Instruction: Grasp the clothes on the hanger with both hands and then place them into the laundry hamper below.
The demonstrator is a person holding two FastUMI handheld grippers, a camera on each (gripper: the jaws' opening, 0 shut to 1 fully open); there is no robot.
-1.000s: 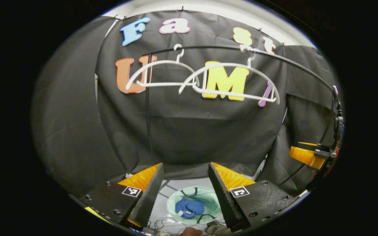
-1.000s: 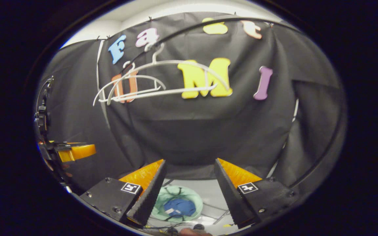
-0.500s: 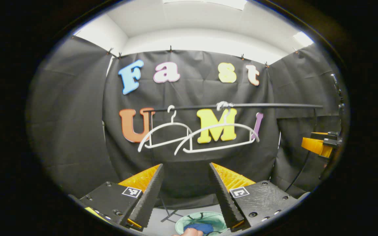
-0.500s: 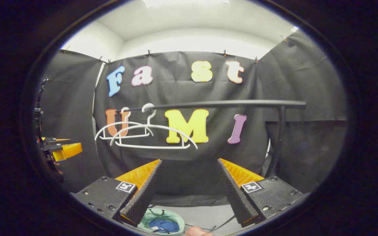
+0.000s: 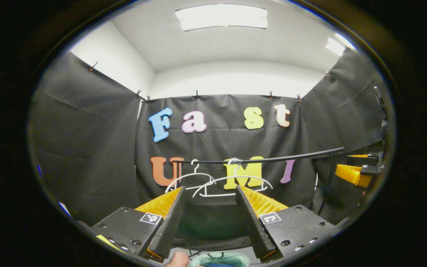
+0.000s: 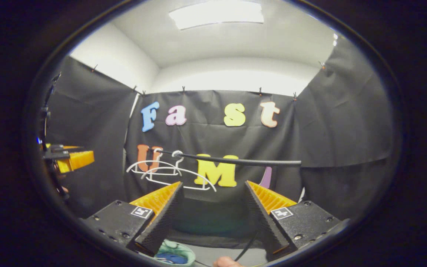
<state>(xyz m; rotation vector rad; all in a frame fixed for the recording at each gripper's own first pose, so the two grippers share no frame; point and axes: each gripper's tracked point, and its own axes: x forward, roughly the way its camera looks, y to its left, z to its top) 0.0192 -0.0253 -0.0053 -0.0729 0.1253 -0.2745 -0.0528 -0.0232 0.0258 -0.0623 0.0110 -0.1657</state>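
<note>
A: Hangers [image 5: 213, 183], two, white and bare, hang on the black rail [image 5: 272, 159], near its left end. Nothing is draped on either one.

B: Where are the clothes?

A: Blue cloth [image 6: 172, 258] lies in the pale green hamper [image 6: 184, 251], on the floor below the rail. By my reading the drop is done and the step in hand is backing off.

B: Tool state?

A: Left gripper [image 5: 208, 218]: fingers spread apart, nothing between them, level and short of the rail. Right gripper [image 6: 209, 218]: likewise spread and empty. In the left gripper view the right one shows as an orange block beyond the rail's right end; in the right gripper view the left one shows well left of the rail.

B: How to finish cleanly?

A: Keep both tools open and pull straight away from the rail, so no finger hooks a hanger or knocks the rail.

B: Clearance?

A: Open air on the near side of the rail. Black cloth wall [image 5: 87, 148] stands left of and behind it, and folds round on its right. A dark cable [image 6: 247, 246] runs below the rail, near the hamper; mind it.
</note>
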